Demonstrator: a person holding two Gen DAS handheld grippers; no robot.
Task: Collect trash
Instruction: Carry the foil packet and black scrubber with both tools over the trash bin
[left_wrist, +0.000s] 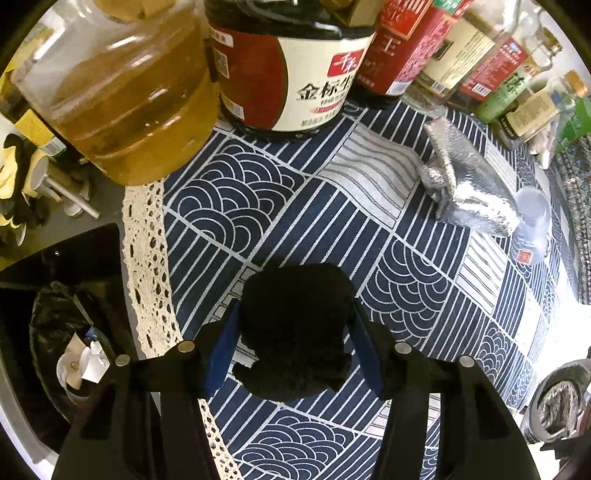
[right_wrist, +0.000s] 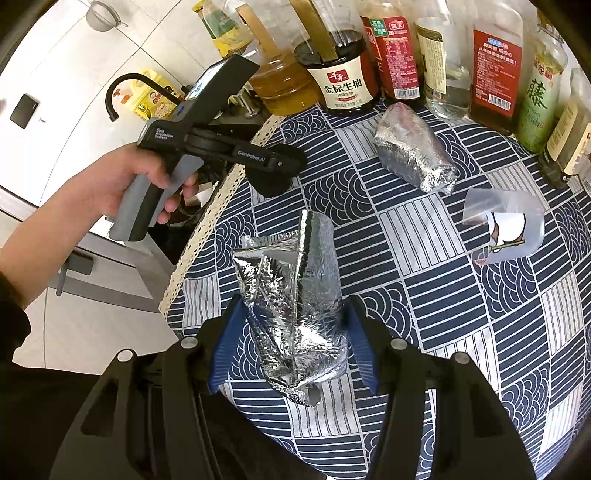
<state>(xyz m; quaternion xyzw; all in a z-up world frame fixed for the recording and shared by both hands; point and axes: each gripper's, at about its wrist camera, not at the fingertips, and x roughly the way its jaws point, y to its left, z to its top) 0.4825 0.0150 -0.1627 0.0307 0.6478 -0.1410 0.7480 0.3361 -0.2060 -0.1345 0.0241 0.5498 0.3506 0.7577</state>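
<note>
My left gripper (left_wrist: 293, 332) is shut on a black fuzzy lump (left_wrist: 295, 325) and holds it above the patterned tablecloth (left_wrist: 229, 192); the gripper also shows in the right wrist view (right_wrist: 273, 177), held by a hand. My right gripper (right_wrist: 291, 343) is shut on a crumpled silver foil bag (right_wrist: 291, 306). A second foil bag (left_wrist: 469, 184) (right_wrist: 413, 151) lies on the cloth farther back. A clear plastic cup (left_wrist: 532, 229) (right_wrist: 506, 229) lies on its side beside it.
Oil jug (left_wrist: 122, 96), soy sauce jug (left_wrist: 291, 74) (right_wrist: 340, 77) and several bottles (right_wrist: 495, 70) line the cloth's far edge. A black-lined trash bin (left_wrist: 70, 347) with paper scraps stands below the table's left edge. A sink faucet (right_wrist: 122, 88) is at far left.
</note>
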